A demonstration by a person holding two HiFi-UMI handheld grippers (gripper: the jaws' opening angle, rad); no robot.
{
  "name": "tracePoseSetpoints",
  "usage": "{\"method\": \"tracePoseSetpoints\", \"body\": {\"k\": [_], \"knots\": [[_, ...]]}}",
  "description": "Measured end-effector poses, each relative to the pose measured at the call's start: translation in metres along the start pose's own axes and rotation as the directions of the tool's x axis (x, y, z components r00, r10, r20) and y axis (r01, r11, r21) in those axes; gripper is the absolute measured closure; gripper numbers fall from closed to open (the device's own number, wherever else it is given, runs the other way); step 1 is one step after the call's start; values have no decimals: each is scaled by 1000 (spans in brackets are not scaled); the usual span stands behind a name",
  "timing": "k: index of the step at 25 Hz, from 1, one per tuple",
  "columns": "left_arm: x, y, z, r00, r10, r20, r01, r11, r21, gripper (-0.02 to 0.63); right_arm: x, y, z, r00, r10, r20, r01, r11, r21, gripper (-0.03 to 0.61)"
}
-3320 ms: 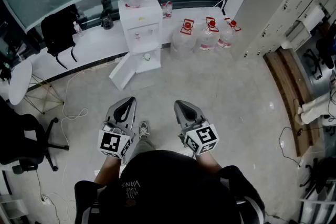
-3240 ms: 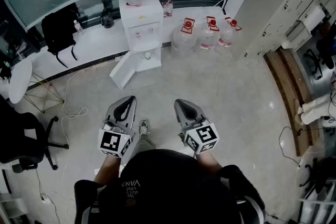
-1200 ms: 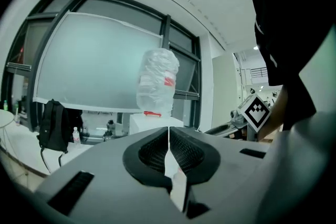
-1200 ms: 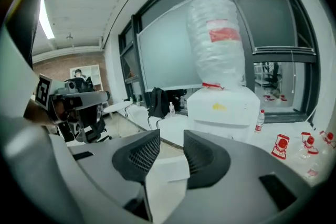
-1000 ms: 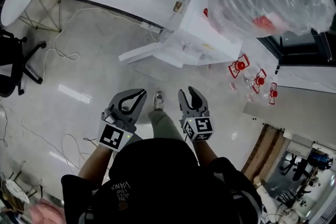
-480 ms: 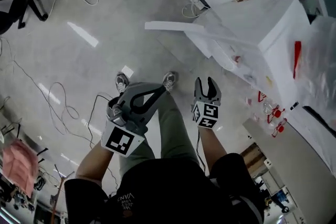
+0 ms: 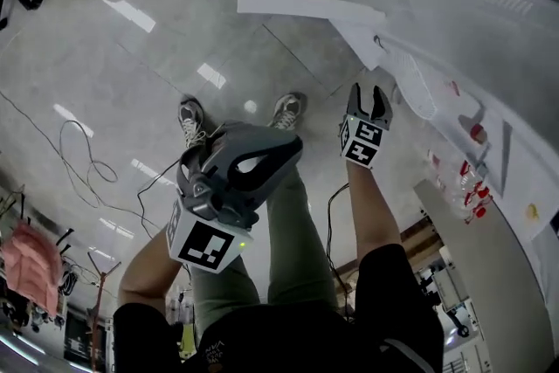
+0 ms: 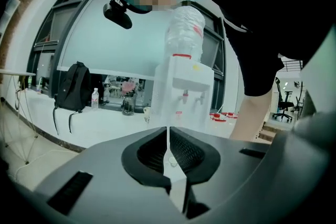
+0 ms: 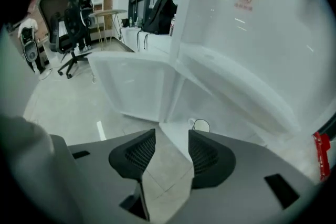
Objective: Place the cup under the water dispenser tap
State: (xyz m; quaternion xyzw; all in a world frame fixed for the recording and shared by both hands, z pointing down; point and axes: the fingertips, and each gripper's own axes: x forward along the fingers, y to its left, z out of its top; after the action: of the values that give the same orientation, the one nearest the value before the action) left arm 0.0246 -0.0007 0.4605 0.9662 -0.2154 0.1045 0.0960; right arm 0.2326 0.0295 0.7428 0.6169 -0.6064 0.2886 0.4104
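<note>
Ahead of you the white water dispenser [image 7: 454,22] fills the upper right of the head view. Its lower door [image 7: 306,9] stands swung open, a long white panel whose free edge juts out to the left over the floor [image 7: 157,57]. Between that door and your shoes [image 7: 288,109] the tiles are bare. Loose cables [image 7: 79,144] lie on the floor off to your left, well apart from both grippers.

Your right gripper [image 7: 369,93] reaches low toward the open bottom of the dispenser. Its jaws are opening and stand wide apart, with only floor and white panel showing between them. Your left gripper [image 7: 281,149] hangs back over your leg, its jaws together at the tips and holding nothing.

The cup [image 9: 200,126] sits low in the corner where the door meets the cabinet. It is just beyond the tip of your right gripper's right-hand jaw, and the jaw does not touch it. You see its round rim nearly from above, so its mouth points up and its long axis looks upright. Its wall is hidden behind the jaw. The taps [image 8: 185,95] are higher on the dispenser's front.
</note>
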Motion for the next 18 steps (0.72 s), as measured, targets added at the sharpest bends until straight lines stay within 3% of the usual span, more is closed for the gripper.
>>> {"method": "tracePoseSetpoints", "body": {"k": [9, 18], "knots": [[43, 6, -89, 999, -23, -34, 23, 1000, 14, 591, 125, -30, -37, 997, -64, -50, 56, 989, -140, 400], [77, 15, -140, 999, -2, -41, 3, 1000, 27, 592, 208, -78, -57, 978, -166, -127, 122, 948, -294, 400]]}}
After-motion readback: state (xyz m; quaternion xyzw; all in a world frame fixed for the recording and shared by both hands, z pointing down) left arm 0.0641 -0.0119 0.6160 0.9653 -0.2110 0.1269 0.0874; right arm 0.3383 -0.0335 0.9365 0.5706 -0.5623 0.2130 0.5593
